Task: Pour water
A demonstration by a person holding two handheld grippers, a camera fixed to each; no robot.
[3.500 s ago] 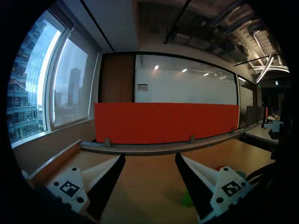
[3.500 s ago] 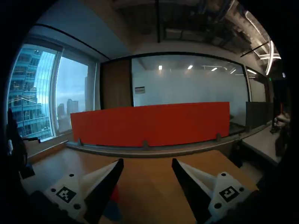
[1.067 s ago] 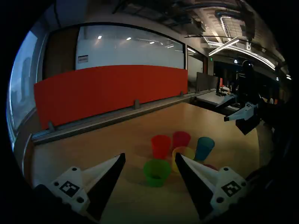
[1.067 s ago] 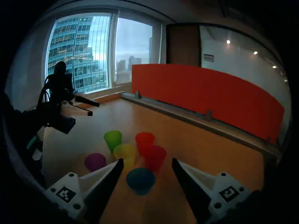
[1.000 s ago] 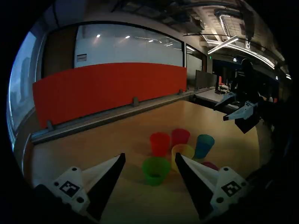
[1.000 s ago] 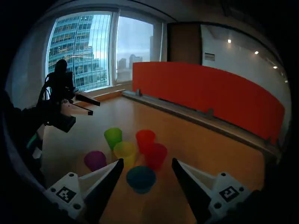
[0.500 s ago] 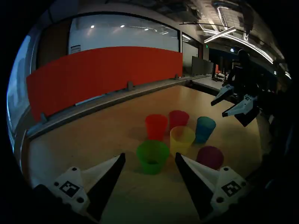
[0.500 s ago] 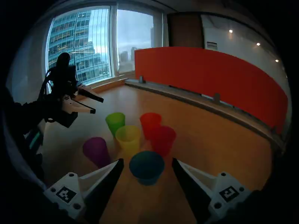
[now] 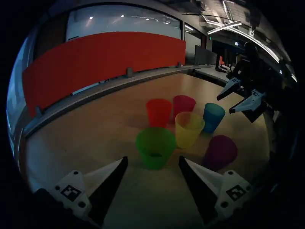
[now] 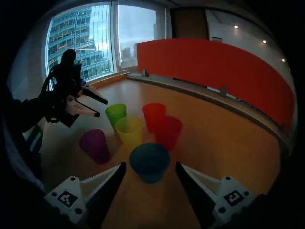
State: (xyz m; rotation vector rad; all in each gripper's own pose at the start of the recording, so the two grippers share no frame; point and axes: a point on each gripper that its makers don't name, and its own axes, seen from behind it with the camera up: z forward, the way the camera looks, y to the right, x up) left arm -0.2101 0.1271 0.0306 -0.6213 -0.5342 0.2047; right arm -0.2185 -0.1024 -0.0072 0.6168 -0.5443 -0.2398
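**Cups Before Spread Fingers**

The left gripper [image 9: 152,158] hovered with its fingers wide apart and the green cup [image 9: 154,147] just ahead between them. Behind clustered the yellow cup [image 9: 188,129], orange cup [image 9: 159,112], red cup [image 9: 184,106] and blue cup [image 9: 212,117] (nearly touching). The purple cup [image 9: 220,152] stood rightward.

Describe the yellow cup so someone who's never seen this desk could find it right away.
On the wooden desk, in front of the orange divider, stands a cluster of six coloured cups. The yellow cup sits in its middle, the only one with other cups on every side.
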